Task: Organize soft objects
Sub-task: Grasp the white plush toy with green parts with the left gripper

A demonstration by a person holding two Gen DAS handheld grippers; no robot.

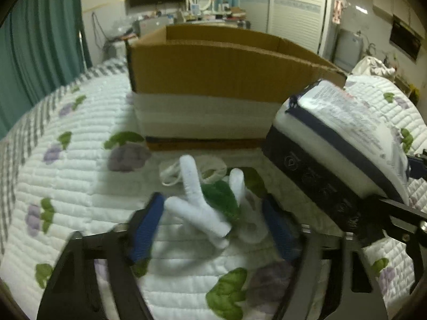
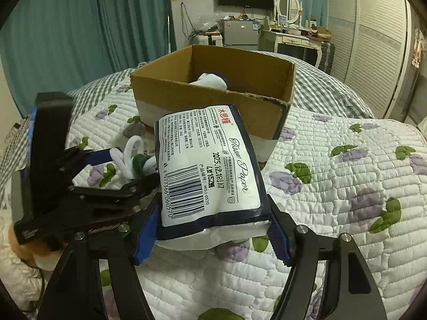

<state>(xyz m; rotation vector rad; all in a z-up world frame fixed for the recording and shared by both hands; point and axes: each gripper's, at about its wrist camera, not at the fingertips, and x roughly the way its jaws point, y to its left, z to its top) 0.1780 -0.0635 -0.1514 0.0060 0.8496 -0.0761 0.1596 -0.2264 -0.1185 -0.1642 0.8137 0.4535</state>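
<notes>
Tissue pack (image 2: 210, 170) clamped in right tongs (image 2: 213, 232) | left tongs (image 1: 213, 229) agape around plush toy (image 1: 205, 202)

- The tissue pack (image 2: 210, 170) in my right claw (image 2: 213, 229) carries script lettering reading "Tissue Paper".
- Beside that script stands a printed date, "2025.12.18", followed by characters I cannot make out.
- Next line: "MSJ-0570".
- Under its barcode: "6 977366 060570".
- Red Chinese brand characters at the label's top; the small print is too fine to read.
</notes>
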